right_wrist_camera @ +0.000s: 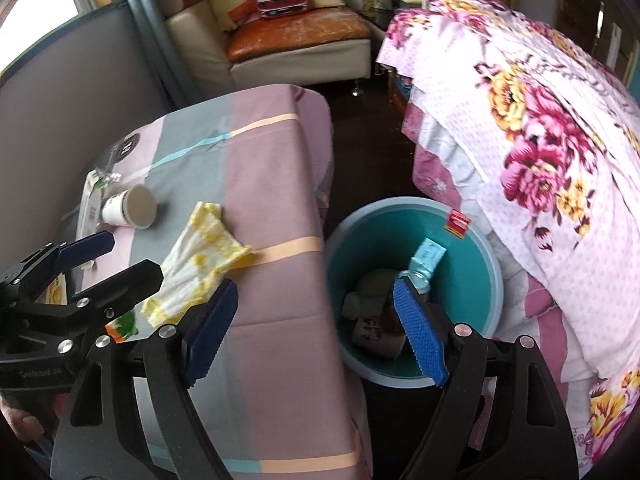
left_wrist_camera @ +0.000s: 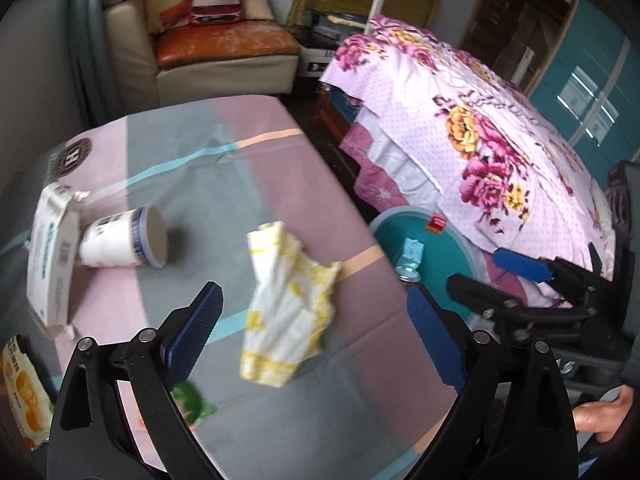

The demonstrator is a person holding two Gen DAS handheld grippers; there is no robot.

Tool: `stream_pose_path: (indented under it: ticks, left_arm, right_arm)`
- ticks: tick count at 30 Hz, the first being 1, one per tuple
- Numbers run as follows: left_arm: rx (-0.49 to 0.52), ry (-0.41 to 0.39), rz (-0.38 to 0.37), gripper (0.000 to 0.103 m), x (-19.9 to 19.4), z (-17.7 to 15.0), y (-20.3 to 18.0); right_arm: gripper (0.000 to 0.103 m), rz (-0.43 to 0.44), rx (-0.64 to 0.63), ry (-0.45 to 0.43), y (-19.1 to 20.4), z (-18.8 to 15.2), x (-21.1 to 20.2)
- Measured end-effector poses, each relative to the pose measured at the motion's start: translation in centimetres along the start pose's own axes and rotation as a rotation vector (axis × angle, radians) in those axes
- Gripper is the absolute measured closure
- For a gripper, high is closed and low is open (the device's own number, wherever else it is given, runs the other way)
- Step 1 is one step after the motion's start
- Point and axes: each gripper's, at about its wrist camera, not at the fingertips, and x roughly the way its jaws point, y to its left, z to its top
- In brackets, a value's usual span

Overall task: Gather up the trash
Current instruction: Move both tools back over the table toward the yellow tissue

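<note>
Currently both claws wide open, empty: left claw (left_wrist_camera: 316,340), right claw (right_wrist_camera: 316,336). Crumpled yellow-white wrapper (left_wrist_camera: 286,308), tipped paper cup (left_wrist_camera: 126,242) on striped cloth desk (left_wrist_camera: 256,160); round teal bin (right_wrist_camera: 472,248) beside floral bed (right_wrist_camera: 540,120).

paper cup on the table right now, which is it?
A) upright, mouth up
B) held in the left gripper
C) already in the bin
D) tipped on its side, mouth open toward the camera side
D: the paper cup lies on its side on the table next to a white carton, open mouth showing; both grippers are empty and open, and the cup is not in the teal bin.
</note>
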Motion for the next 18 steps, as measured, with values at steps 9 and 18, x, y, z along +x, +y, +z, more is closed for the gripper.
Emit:
stream_pose_path:
  ticks: [9, 18]
  left_arm:
    - [-0.094, -0.015, 0.060, 0.009, -1.7, -2.1, 7.6]
    - [-0.212, -0.025, 0.150, 0.009, -3.7, -4.4, 16.9]
  right_arm:
    - [0.027, -0.005, -0.053, 0.034, 3.7, 1.1, 1.0]
    - [0.027, 0.072, -0.073, 0.149, 8.0, 1.6, 6.4]
